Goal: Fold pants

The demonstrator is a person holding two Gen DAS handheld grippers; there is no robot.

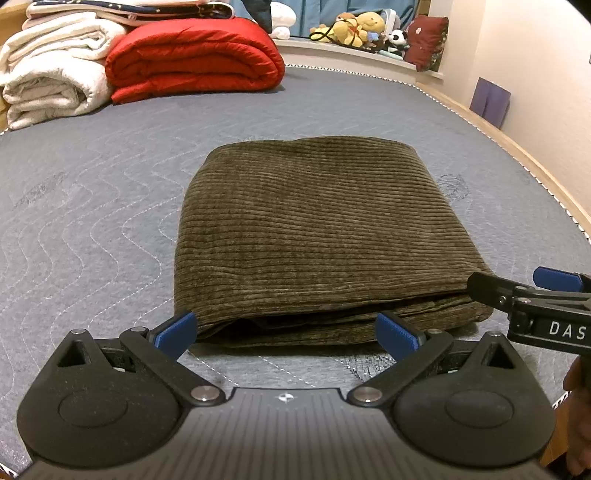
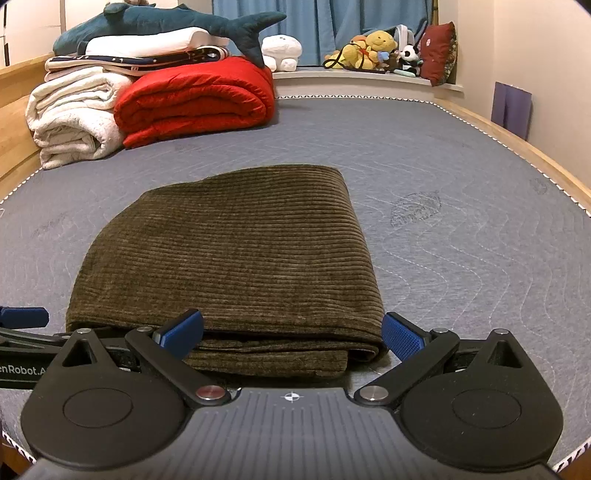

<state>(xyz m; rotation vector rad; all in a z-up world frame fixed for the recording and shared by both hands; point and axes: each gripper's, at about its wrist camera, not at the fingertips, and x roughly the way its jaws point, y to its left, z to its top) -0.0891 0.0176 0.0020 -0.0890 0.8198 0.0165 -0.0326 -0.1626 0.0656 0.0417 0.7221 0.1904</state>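
Olive-brown corduroy pants point(image 1: 314, 229) lie folded into a thick rectangle on the grey quilted mattress point(image 1: 92, 192); they also show in the right wrist view point(image 2: 236, 258). My left gripper point(image 1: 286, 334) is open and empty, just in front of the stack's near edge. My right gripper point(image 2: 291, 334) is open and empty at the stack's near right corner. The right gripper also shows at the right edge of the left wrist view point(image 1: 532, 295). The left gripper's blue fingertip point(image 2: 22, 317) shows at the left edge of the right wrist view.
A rolled red quilt point(image 2: 199, 99) and white blankets point(image 2: 74, 114) are stacked at the far left. A shark plush point(image 2: 166, 22) lies on them. Soft toys point(image 2: 373, 50) and a red cushion point(image 2: 439, 51) sit on the far ledge. A wooden bed rail point(image 2: 535, 158) runs along the right.
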